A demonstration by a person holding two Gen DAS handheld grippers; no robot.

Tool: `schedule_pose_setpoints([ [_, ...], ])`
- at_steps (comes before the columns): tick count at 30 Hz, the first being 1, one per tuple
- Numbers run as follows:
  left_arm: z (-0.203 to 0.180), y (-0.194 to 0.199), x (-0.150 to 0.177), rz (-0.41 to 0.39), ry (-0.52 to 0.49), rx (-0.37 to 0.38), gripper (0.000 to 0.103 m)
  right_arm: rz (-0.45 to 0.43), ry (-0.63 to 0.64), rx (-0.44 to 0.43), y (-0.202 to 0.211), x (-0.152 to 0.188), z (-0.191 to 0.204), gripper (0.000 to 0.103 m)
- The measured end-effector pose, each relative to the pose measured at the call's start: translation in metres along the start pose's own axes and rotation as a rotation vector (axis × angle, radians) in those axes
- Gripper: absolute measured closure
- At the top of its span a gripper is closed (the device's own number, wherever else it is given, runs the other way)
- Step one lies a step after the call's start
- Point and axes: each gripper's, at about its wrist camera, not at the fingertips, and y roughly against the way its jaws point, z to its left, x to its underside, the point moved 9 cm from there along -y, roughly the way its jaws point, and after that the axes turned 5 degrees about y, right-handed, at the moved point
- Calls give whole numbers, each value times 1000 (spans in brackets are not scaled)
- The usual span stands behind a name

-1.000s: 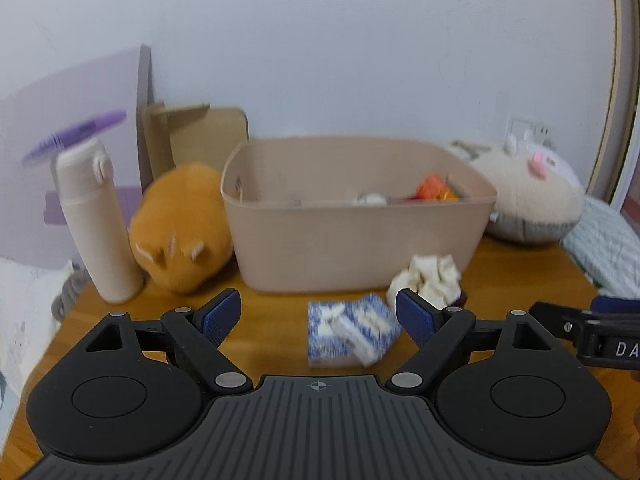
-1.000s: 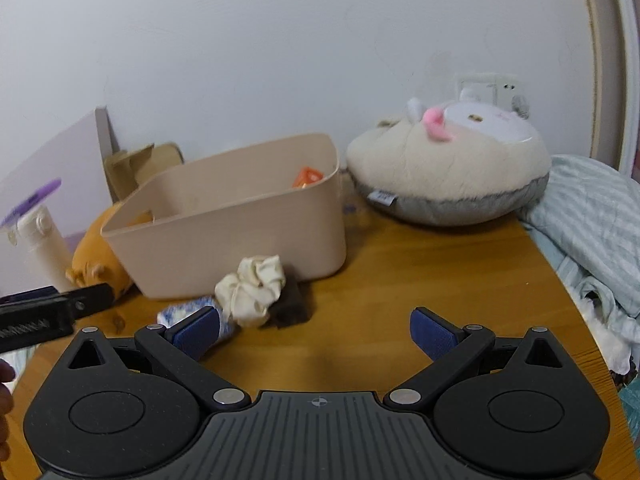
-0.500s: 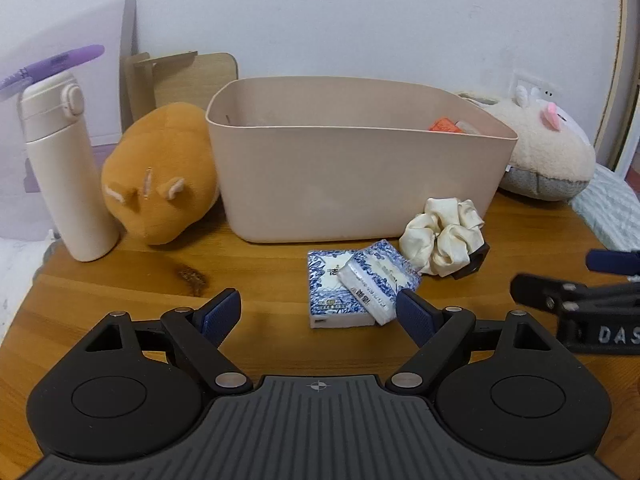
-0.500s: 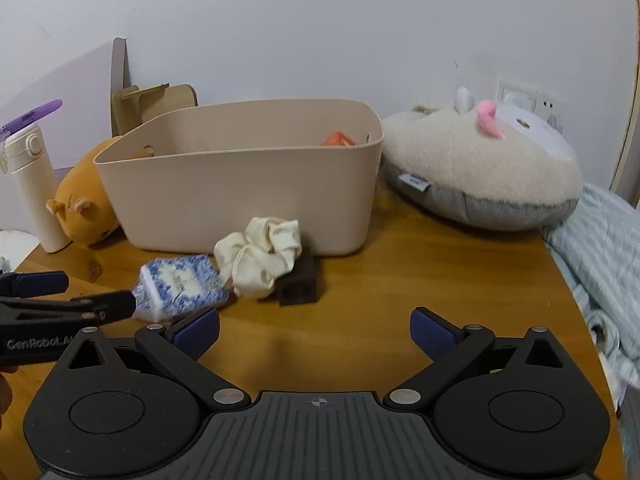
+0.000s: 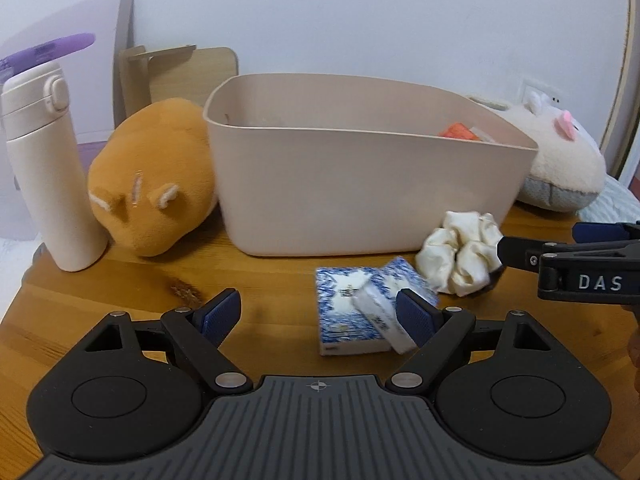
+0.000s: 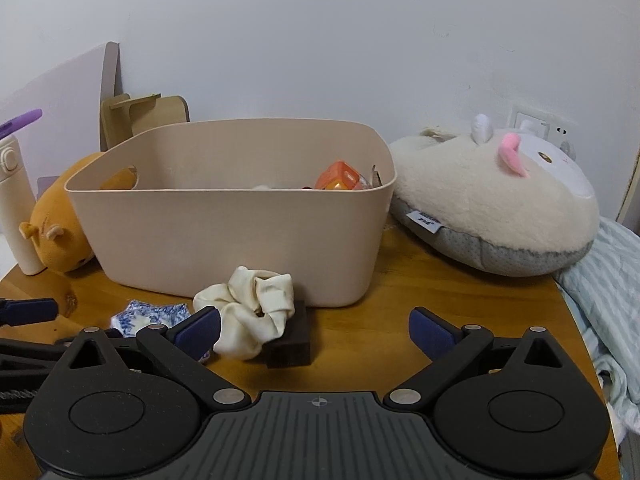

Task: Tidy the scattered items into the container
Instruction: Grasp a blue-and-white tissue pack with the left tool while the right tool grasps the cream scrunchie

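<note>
Wooden table (image 5: 120, 280) carries the beige container (image 5: 360, 196) at its back, and before it lie tissue packs (image 5: 352, 320) and cream scrunchie (image 6: 252, 312), both wide-open grippers, left gripper (image 5: 318, 316) and right gripper (image 6: 316, 332), approaching empty; closing comes next.

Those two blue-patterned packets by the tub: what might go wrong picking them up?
The blue-patterned packets overlap, one leaning on the other, so the open left gripper may catch only one and knock the other away. The cream scrunchie lies right beside them and could get snagged. The right gripper, also open, hovers near that scrunchie, so the two sets of fingers could bump.
</note>
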Motion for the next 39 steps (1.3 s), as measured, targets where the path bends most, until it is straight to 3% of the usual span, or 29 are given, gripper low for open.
schedule_pose_setpoints([
  [8, 26, -8, 5, 32, -6, -63, 17, 13, 12, 2, -14, -2, 3, 2],
  [24, -18, -47, 5, 61, -60, 60, 17, 46, 34, 4, -35, -2, 5, 4],
  [29, -20, -64, 9, 85, -41, 45, 17, 46, 34, 6, -39, -3, 2, 4],
  [34, -18, -66, 8, 53, -60, 5, 25, 49, 49, -10, -44, -4, 4, 14],
  [39, -14, -66, 8, 50, -44, -7, 26, 70, 52, -49, -47, -2, 10, 38],
])
